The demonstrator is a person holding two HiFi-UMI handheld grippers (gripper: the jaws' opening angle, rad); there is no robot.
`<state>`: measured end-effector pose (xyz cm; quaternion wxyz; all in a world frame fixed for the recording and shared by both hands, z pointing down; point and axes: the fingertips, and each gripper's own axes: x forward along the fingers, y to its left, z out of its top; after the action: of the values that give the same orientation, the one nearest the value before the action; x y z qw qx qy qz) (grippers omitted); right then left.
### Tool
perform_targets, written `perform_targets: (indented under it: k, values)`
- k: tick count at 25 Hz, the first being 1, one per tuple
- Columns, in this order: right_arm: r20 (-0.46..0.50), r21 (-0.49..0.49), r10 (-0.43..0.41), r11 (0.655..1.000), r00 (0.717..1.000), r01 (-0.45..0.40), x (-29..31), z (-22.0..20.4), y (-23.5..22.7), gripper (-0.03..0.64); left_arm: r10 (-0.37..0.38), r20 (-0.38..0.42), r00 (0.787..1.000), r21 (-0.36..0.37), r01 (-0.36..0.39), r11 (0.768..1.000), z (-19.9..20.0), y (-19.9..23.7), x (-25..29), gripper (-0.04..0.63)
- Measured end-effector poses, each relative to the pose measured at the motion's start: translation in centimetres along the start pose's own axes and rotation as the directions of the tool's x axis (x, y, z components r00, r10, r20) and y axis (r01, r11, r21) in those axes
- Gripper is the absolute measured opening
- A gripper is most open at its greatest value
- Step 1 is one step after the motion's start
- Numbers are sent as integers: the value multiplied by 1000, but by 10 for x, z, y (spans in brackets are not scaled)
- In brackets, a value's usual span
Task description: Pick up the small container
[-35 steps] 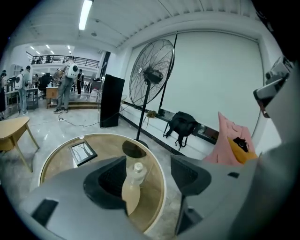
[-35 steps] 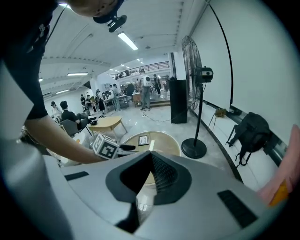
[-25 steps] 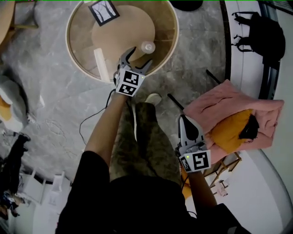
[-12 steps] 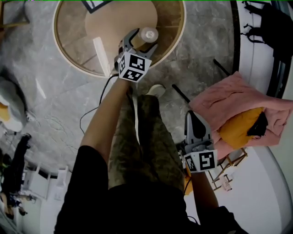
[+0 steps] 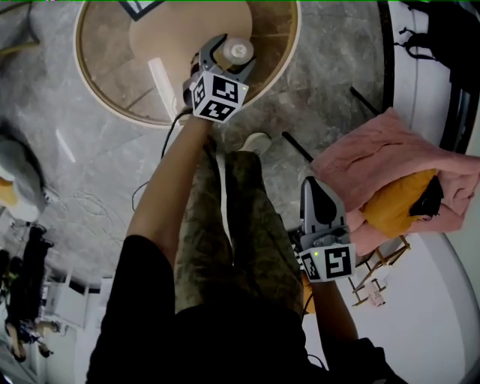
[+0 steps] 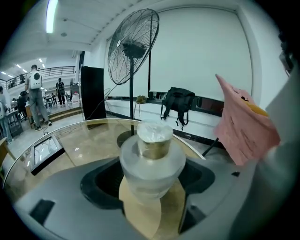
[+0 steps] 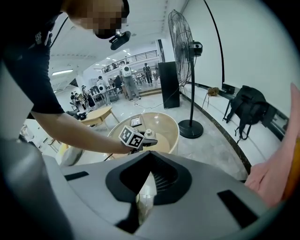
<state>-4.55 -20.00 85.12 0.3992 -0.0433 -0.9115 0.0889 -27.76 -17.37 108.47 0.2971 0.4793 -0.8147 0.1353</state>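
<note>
The small container (image 5: 239, 50), a frosted jar with a round lid, stands upright near the right side of the round glass-topped table (image 5: 105, 101). My left gripper (image 5: 231, 54) reaches over the table's rim and stands open, one jaw on each side of the jar. In the left gripper view the container (image 6: 152, 161) fills the gap between the jaws, with a sliver of space showing on both sides, so nothing presses on it. My right gripper (image 5: 318, 196) hangs low beside my leg, shut and empty, far from the table; its own view looks over the right gripper (image 7: 149, 161) toward the table.
A white strip (image 5: 160, 78) and a dark framed card (image 5: 142, 7) lie on the table. A pink cloth (image 5: 375, 161) over an orange cushion (image 5: 394, 206) lies on the right. A black backpack (image 5: 442, 26) and a standing fan (image 6: 133, 47) are by the wall. A cable (image 5: 142, 196) trails on the floor.
My left gripper has pushed forward over the table, from beside the container to having it between the jaws. The right gripper has stayed by my leg.
</note>
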Motion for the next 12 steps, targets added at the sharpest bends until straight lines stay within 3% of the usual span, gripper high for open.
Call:
perform_targets:
  k: [7,12]
  values:
    - [-22,5,-21,1000,1000,22,1,-8,-1,21,-24,14,1000,-12,24,1000,0,-3,11,359]
    - [-42,-96,-22,995,999,18,4,-14,10,21,15,15,1000,13,-15,1000,3,-2,13,359]
